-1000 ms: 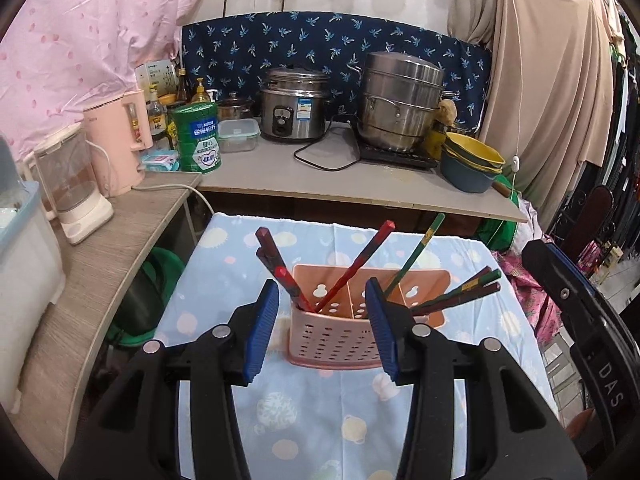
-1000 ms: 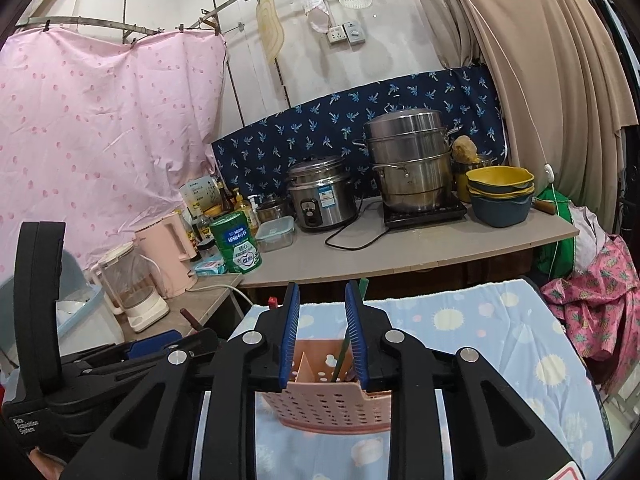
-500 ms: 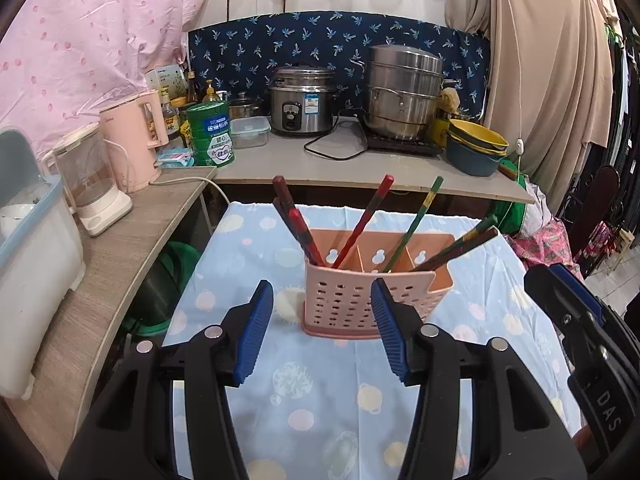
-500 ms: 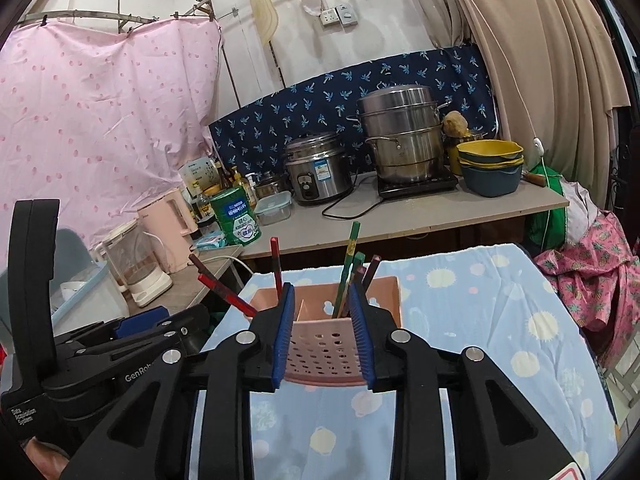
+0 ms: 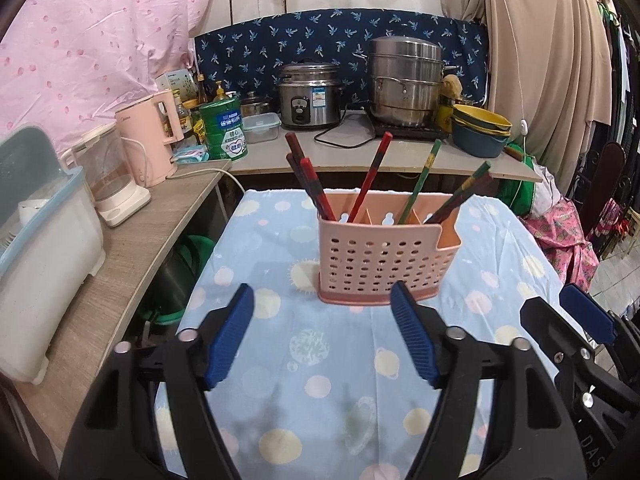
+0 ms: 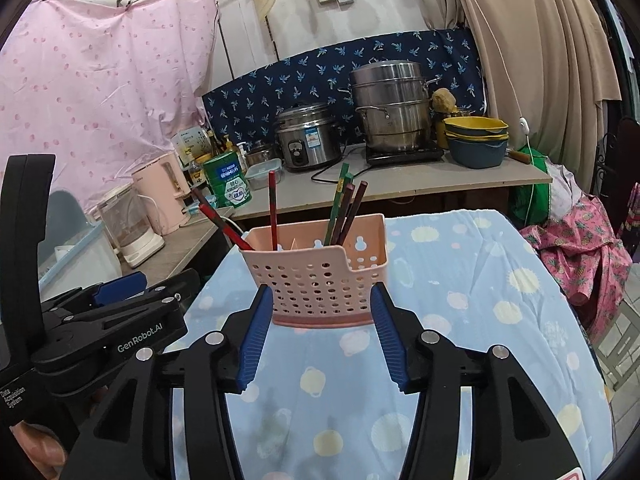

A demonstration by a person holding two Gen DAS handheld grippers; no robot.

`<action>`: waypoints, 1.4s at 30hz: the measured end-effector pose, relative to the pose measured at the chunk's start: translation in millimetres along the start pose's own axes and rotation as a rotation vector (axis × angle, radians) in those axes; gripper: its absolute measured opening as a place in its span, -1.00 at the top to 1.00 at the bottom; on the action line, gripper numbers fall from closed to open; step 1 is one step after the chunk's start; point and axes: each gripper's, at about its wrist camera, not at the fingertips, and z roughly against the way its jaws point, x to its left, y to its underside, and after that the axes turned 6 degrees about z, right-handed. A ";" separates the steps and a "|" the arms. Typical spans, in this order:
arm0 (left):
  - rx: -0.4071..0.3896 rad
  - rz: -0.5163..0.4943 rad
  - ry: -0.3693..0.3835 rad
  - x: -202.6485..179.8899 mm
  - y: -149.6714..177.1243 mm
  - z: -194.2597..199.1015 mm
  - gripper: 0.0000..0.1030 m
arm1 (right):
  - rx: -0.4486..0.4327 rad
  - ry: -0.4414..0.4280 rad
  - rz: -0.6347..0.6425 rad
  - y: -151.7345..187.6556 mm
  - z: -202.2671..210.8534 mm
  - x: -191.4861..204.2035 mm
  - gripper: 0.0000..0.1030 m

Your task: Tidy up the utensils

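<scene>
Chopsticks' (image 5: 362,192) lower ends hidden in holder (image 5: 384,260).

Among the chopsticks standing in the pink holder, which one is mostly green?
The green chopstick in the third compartment from the left, leaning right, yellow marks along it. The others are red or dark brown.

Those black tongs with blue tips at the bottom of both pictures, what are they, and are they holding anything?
They are two hand-held grippers; a person carries one in each hand, with a camera on each looking along its fingers. One picture comes from the left gripper, the other from the right gripper. Ahead, on the blue spotted tablecloth, stands a pink utensil basket with red, green and dark chopsticks leaning in its compartments. Both grippers' fingers have just been opening and hold nothing.
</scene>
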 end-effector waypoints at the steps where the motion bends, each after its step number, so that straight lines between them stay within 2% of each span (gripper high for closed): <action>1: -0.002 -0.004 -0.007 0.1 3.0 1.0 -0.49 | 0.006 0.002 0.001 3.7 1.6 0.6 -0.04; 6: -0.002 -0.023 -0.039 2.2 19.6 4.7 -0.65 | 0.036 0.020 0.016 17.8 7.1 1.8 -0.15; 13: 0.027 -0.031 -0.071 7.8 42.8 1.7 -0.78 | 0.066 0.027 -0.005 36.3 15.3 -10.7 -0.28; 17: 0.033 -0.030 -0.085 11.2 52.8 0.8 -0.82 | 0.080 0.048 -0.045 46.1 19.2 -23.9 -0.43; 20: 0.037 -0.027 -0.088 13.6 58.1 1.2 -0.85 | 0.098 0.061 -0.055 52.7 19.4 -29.8 -0.65; 25: 0.033 -0.034 -0.103 14.1 65.0 3.8 -0.86 | 0.108 0.081 -0.060 63.2 19.8 -35.3 -0.71; 26: 0.034 -0.034 -0.104 14.7 66.0 4.0 -0.86 | 0.112 0.081 -0.061 65.0 19.4 -36.1 -0.86; 34: 0.055 -0.026 -0.102 17.5 74.3 3.2 -0.86 | 0.116 0.107 -0.050 74.6 19.4 -39.7 -0.87; 42: 0.043 -0.036 -0.118 17.3 79.6 8.1 -0.86 | 0.117 0.147 0.005 76.4 21.9 -33.4 -0.87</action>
